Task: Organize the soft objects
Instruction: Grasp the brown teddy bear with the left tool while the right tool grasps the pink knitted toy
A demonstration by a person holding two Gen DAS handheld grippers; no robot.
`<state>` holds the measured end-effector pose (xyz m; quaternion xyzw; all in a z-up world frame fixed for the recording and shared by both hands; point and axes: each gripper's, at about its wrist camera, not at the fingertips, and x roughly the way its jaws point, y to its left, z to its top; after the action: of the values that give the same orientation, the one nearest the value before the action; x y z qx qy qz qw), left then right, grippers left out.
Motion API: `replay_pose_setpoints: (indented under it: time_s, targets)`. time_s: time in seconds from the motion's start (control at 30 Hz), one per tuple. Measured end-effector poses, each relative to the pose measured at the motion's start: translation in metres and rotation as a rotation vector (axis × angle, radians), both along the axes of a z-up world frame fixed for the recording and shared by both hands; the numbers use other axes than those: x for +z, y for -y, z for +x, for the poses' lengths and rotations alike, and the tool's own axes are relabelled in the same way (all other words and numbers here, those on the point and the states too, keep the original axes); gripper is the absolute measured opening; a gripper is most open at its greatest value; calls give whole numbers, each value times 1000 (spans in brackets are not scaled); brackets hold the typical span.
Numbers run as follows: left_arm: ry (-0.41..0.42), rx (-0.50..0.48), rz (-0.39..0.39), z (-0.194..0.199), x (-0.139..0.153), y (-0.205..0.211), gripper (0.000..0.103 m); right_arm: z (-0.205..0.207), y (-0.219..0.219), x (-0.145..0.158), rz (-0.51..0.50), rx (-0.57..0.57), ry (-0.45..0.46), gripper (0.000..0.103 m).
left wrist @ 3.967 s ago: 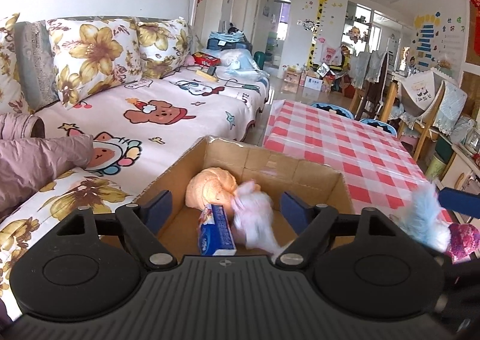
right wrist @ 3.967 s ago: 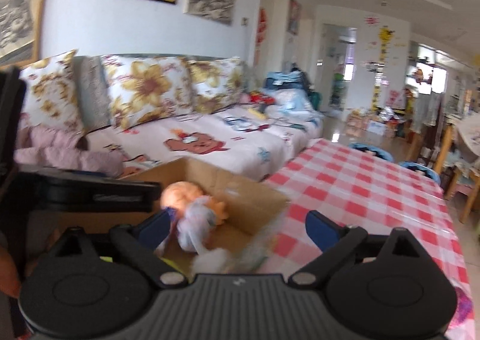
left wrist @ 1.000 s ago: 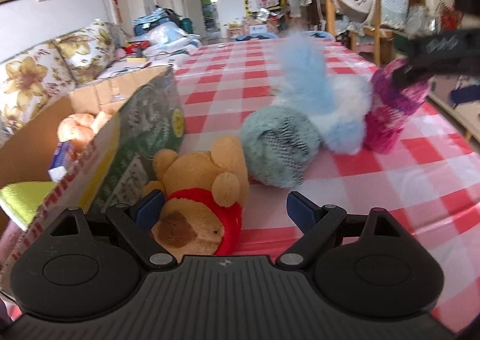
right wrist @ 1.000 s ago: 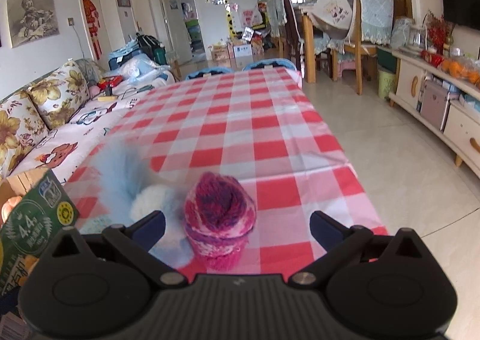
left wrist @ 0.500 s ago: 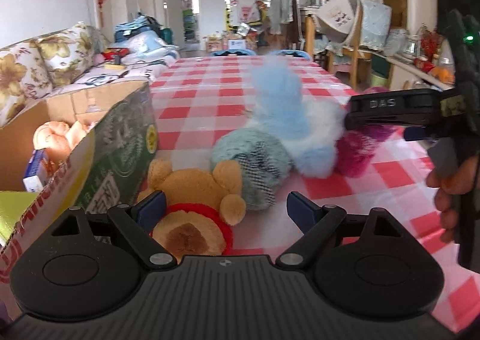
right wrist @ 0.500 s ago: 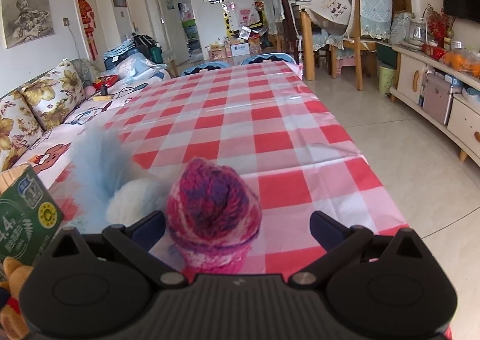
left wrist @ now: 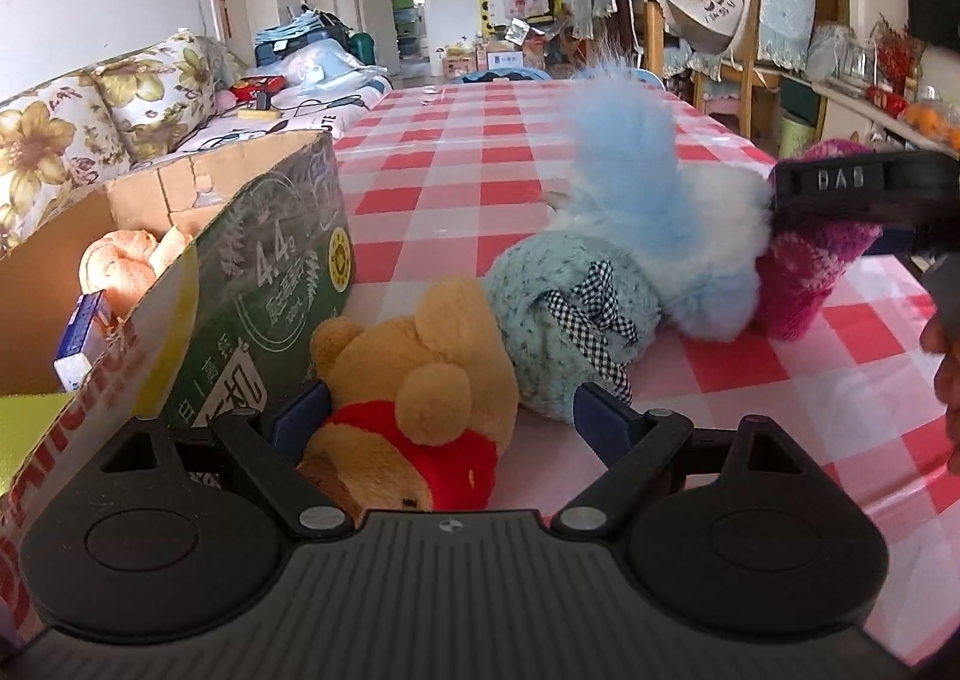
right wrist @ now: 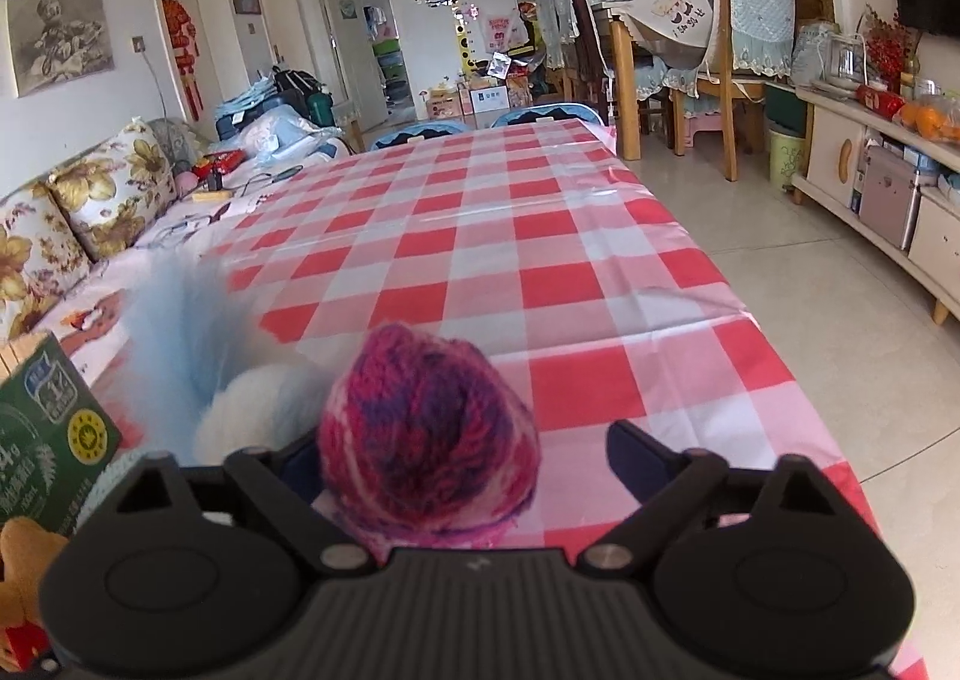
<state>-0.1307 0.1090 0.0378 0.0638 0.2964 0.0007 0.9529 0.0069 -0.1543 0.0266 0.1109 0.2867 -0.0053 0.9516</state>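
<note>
A tan teddy bear in a red shirt (left wrist: 414, 410) lies on the checked table between the fingers of my open left gripper (left wrist: 450, 419); its left pad touches the bear and the right pad stands clear. Behind the bear lie a teal knitted piece with a gingham bow (left wrist: 558, 332) and a fluffy blue-white toy (left wrist: 654, 236). A pink-purple knitted hat (right wrist: 426, 428) sits between the closing jaws of my right gripper (right wrist: 462, 461). A gap shows between the hat and the right pad (right wrist: 630, 458).
An open cardboard box (left wrist: 264, 272) stands left of the bear, holding an orange plush (left wrist: 120, 260) and a small blue carton (left wrist: 81, 338). A flowered sofa (left wrist: 90, 128) runs along the left. The table edge (right wrist: 774, 332) drops to tiled floor on the right.
Both grippers left the box and came down to the toys on the table. In the last second the right gripper closed in on the pink hat and its jaws narrowed; the left gripper settled around the bear.
</note>
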Motion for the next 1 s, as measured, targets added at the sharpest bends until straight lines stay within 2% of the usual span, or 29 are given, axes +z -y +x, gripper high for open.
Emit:
replay_pose_setpoints:
  time_s: [0.03, 0.13, 0.17, 0.2, 0.23, 0.27, 0.4, 0.7, 0.9, 1.0]
  targets:
    - [-1, -3, 11, 1, 0, 1, 103, 0, 1, 1, 11, -2, 3, 85]
    - [-7, -5, 42, 2, -1, 2, 102, 0, 4, 2, 44, -1, 10, 71]
    - [-6, -1, 44, 3, -1, 1, 97, 0, 4, 3, 51, 2, 12, 63]
    - [-4, 1, 43, 2, -1, 1, 91, 0, 4, 4, 57, 8, 13, 61]
    - [-3, 3, 43, 2, 0, 0, 87, 0, 4, 5, 61, 15, 14, 60]
    - [-4, 6, 44, 2, 0, -1, 78, 0, 4, 6, 61, 17, 13, 59]
    - [-6, 4, 35, 0, 0, -3, 72, -2, 3, 10, 47, 25, 2, 57]
    - [-29, -51, -24, -5, 2, 4, 71, -14, 8, 18, 34, 50, -59, 56]
    - [-53, -106, -113, -10, 3, 6, 71, -25, 2, 22, 13, 89, -114, 56]
    - [-78, -123, -193, -8, 4, 2, 71, -30, 0, 25, 11, 98, -138, 56]
